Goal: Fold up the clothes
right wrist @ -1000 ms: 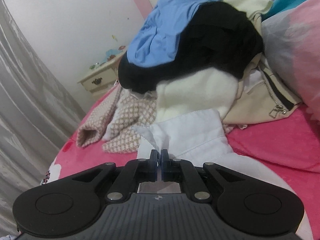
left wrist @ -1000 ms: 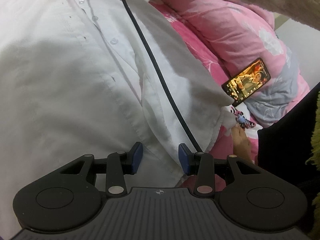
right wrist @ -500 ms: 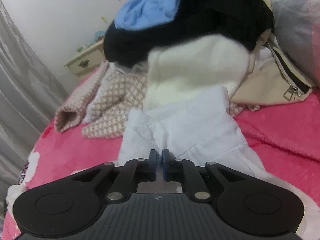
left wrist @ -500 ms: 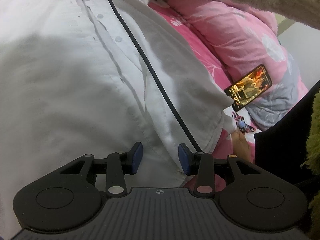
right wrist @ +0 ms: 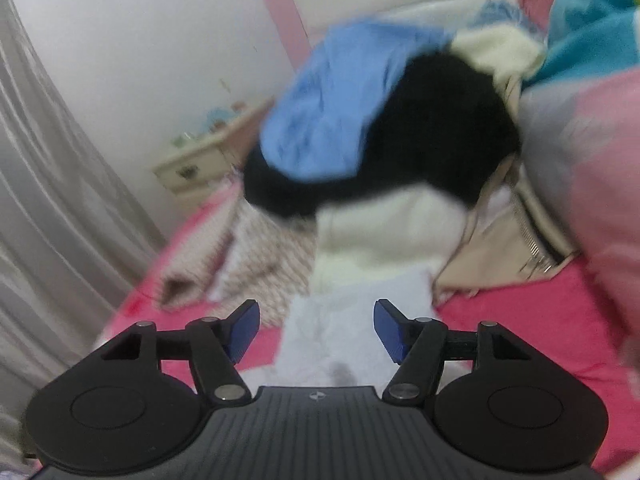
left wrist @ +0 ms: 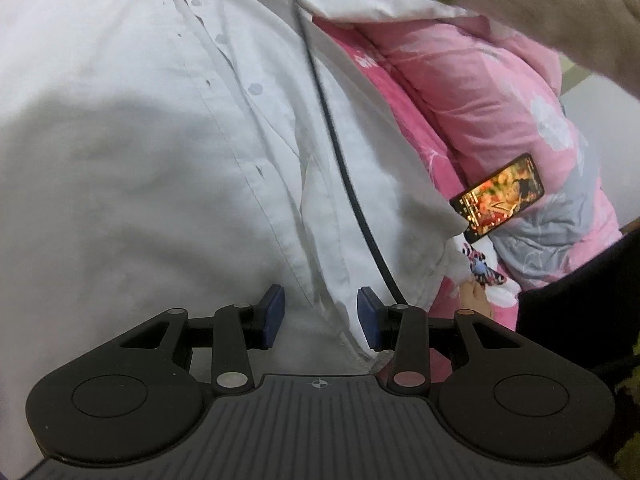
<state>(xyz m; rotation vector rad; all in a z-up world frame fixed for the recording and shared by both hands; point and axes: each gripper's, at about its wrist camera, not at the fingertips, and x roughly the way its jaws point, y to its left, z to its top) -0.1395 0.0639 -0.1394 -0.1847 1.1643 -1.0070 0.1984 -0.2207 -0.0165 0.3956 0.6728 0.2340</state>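
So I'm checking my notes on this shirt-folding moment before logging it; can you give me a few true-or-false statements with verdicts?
1. The right gripper is clamped on white cloth. False: its jaws stand open, and the white button-up shirt lies between them.
2. The left gripper is open over the shirt's button placket. True.
3. A thin black cable runs across the shirt. True.
4. The lit smartphone lies on the shirt. False: it rests on the pink floral quilt beside it.
5. In the clothes pile, a blue garment sits on a black garment. True.
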